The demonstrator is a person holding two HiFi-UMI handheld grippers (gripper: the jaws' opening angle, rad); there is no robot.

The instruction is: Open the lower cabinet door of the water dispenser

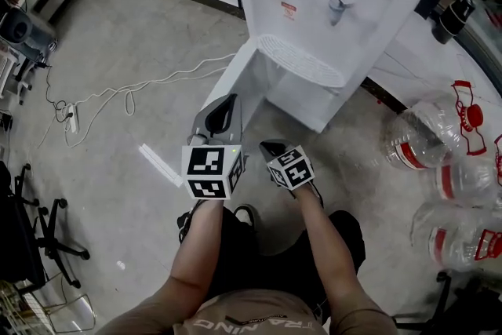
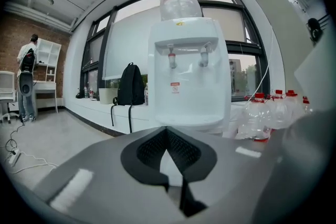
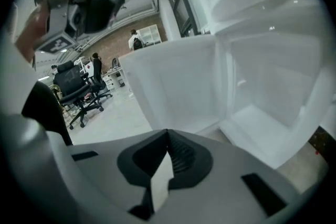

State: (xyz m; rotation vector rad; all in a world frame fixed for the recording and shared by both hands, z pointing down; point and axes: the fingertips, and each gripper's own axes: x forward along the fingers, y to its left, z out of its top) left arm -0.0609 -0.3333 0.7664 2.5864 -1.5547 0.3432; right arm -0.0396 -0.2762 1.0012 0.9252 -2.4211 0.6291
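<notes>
Door (image 3: 173, 86) stands open before right claw (image 3: 167, 135), hidden behind left claw (image 2: 167, 130); both pressed together.

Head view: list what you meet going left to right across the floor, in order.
power strip → left tongs → right tongs → clear water jug

The grey floor (image 1: 133, 43) carries the water dispenser (image 1: 337, 27), clear bottles (image 1: 412, 141), a white cable (image 1: 157, 81) and a power strip (image 1: 70, 120).
</notes>
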